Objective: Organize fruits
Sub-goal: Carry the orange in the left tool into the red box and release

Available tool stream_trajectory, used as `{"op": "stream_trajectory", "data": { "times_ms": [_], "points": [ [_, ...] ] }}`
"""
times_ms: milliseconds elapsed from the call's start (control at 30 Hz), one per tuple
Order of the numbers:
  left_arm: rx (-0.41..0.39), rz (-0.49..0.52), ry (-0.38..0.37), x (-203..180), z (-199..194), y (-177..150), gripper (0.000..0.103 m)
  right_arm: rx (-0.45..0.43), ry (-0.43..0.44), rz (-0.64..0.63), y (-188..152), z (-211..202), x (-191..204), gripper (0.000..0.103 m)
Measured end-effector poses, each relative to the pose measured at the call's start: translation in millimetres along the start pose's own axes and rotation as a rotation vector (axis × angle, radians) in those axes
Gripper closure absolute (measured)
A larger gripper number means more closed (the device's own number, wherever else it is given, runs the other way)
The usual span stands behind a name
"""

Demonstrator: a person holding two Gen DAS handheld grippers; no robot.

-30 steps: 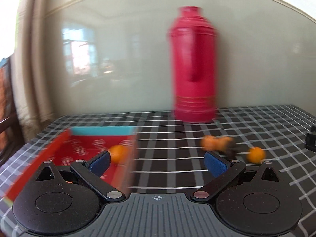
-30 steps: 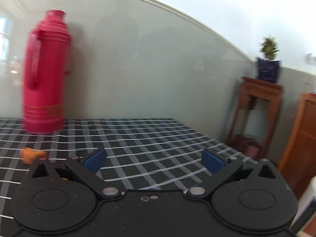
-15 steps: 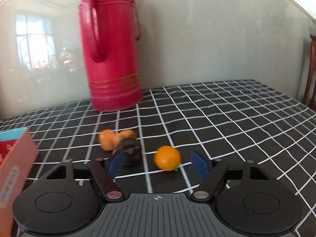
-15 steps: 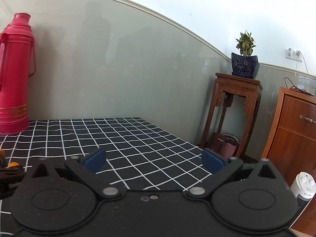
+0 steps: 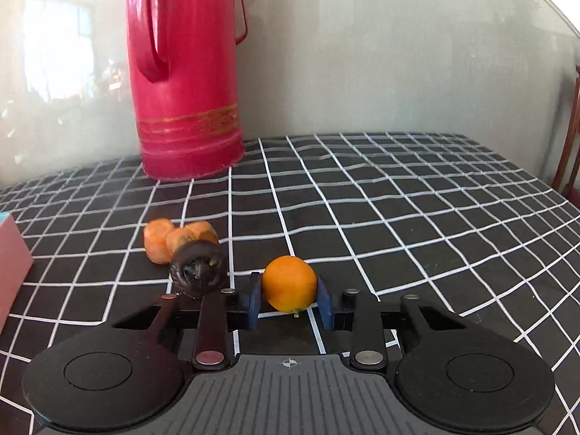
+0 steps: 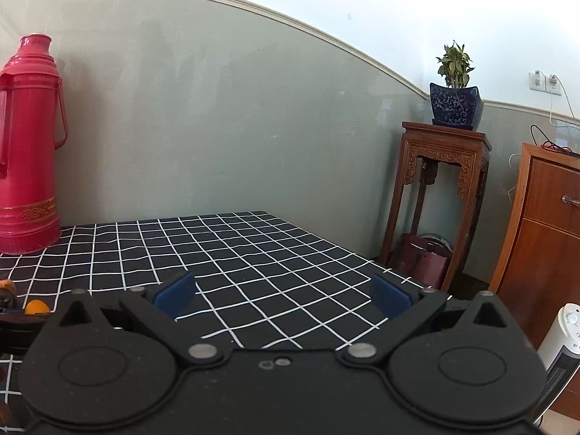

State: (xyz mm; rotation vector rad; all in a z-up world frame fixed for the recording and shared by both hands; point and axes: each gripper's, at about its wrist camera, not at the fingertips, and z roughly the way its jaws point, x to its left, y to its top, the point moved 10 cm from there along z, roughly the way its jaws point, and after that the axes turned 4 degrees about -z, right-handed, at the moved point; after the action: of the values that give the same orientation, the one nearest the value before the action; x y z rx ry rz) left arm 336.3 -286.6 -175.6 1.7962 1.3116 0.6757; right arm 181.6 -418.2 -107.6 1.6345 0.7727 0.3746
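A small round orange [image 5: 289, 282] sits on the black checked tablecloth [image 5: 398, 217], between the blue pads of my left gripper [image 5: 289, 299]. The jaws are closing and both pads touch its sides. Just left of it lies a dark, shrivelled fruit [image 5: 197, 268], with two pale orange pieces [image 5: 170, 241] behind that. The right wrist view catches the same orange [image 6: 36, 306] at its far left edge. My right gripper [image 6: 282, 295] hovers open over bare cloth with nothing between its fingers.
A tall red thermos [image 5: 185, 72] stands at the back by the wall. A pinkish box edge [image 5: 11, 257] shows at far left. Right of the table's edge [image 6: 362, 257] stand a wooden plant stand [image 6: 442, 181], a cabinet [image 6: 543, 235] and a white heater [image 6: 560, 348].
My left gripper swung right, away from the red box, over to the loose fruits, and its jaws came in around the orange. The right gripper turned slightly right and stayed open.
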Motion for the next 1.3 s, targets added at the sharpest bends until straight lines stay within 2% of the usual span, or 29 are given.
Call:
{"op": "stream_trajectory", "data": {
  "times_ms": [200,367,500,633,867,967,1100,1300],
  "points": [
    [-0.063,-0.011,0.017,14,-18,6,0.07,-0.028,-0.012,-0.006,5,-7,4,0.006],
    [-0.108,-0.032,0.056,43,-42,18,0.071,-0.027,0.01,-0.014,6,-10,12,0.006],
    [-0.139,-0.049,0.12,83,-64,25,0.071,-0.042,0.049,-0.022,9,-18,27,0.006],
    [-0.164,-0.055,0.218,134,-87,26,0.07,-0.052,0.09,-0.053,10,-27,46,0.006],
    [-0.14,-0.135,0.426,235,-111,7,0.07,-0.071,0.171,-0.084,12,-44,83,0.006],
    [-0.106,-0.195,0.486,272,-115,-4,0.07,-0.075,0.195,-0.1,12,-49,97,0.006],
    [-0.081,-0.233,0.514,301,-119,-15,0.07,-0.071,0.237,-0.11,13,-56,114,0.006],
    [-0.05,-0.269,0.523,318,-122,-26,0.07,-0.077,0.296,-0.126,14,-68,139,0.006]
  ]
}}
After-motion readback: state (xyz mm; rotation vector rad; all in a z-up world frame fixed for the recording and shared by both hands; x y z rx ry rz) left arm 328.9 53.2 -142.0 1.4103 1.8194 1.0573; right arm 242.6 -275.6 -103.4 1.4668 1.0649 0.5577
